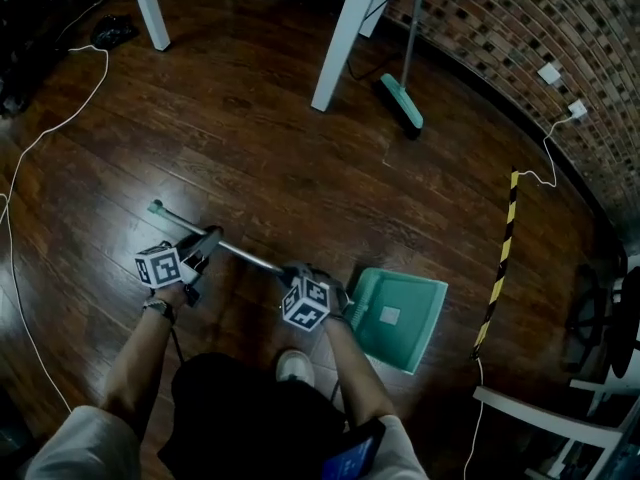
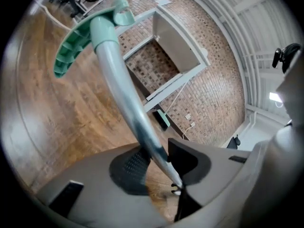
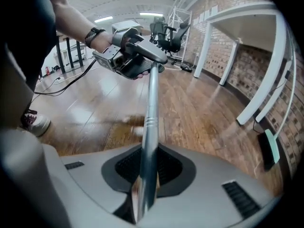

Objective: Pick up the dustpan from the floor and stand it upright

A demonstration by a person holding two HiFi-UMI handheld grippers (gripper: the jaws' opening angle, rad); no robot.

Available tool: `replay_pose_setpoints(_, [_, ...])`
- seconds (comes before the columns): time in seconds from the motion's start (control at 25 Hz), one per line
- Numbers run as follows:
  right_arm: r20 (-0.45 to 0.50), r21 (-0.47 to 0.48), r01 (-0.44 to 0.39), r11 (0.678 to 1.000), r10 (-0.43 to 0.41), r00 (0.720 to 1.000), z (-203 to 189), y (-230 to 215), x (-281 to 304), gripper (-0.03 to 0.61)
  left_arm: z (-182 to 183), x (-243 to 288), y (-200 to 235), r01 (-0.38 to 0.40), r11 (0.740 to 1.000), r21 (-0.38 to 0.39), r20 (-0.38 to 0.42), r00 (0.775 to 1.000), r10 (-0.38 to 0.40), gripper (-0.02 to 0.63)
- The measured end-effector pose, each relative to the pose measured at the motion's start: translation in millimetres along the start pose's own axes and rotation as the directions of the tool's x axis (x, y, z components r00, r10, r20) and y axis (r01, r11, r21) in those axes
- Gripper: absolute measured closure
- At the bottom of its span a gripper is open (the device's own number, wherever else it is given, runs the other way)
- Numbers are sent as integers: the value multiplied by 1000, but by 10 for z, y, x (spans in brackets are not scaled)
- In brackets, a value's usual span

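The teal dustpan (image 1: pixel 402 316) lies on the dark wood floor at my lower right. Its long metal handle (image 1: pixel 245 253) runs left to a teal grip end (image 1: pixel 157 208). My left gripper (image 1: pixel 207 240) is shut on the handle near that end; in the left gripper view the pole (image 2: pixel 121 99) rises from between the jaws (image 2: pixel 159 158) up to the teal grip (image 2: pixel 102 30). My right gripper (image 1: pixel 295 271) is shut on the handle close to the pan. The right gripper view shows the pole (image 3: pixel 151 113) running from its jaws (image 3: pixel 148 167) toward the left gripper (image 3: pixel 153 63).
A teal-headed broom (image 1: pixel 402 103) leans by a white table leg (image 1: pixel 340 43). White cables (image 1: pixel 60 118) trail across the floor at left. A yellow-and-black strip (image 1: pixel 500 268) lies right of the pan, by the curved brick wall (image 1: pixel 520 28). My shoe (image 1: pixel 293 366) is just below the handle.
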State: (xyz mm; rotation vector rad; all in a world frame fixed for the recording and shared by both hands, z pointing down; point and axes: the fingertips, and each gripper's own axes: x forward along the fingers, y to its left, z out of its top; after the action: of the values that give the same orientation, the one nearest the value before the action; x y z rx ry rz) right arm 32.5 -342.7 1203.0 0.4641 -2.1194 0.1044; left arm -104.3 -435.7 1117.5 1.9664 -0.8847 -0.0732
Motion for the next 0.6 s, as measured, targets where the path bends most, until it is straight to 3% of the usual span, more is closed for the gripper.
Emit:
replay_pose_setpoints(0.16, [150,94,8,996,-23,988,371,-223,-285,515,554,-37,-532,9,983,186,25,1000,-14,485])
replay_pose_setpoints(0.24, [214,140,20,990,-50,976,464,-320,-442,515,711,-1,-847,29,971,238,32,999,-38,489])
replay_pose_setpoints(0.36, [294,186,56,981,-110,949,556,-458,-708,515,873,58,-1325,64,939,339,34,996,-80,492])
replay_pose_setpoints(0.48, [373,243,101,965,-189,908,642,-564,-1040,515,986,95,-1916,106,878,468,11,992,-126,494])
replay_pose_setpoints(0.6, [456,303,143,942,-275,847,746,-643,-1385,515,1053,112,-2559,147,780,608,-5,984,-181,494])
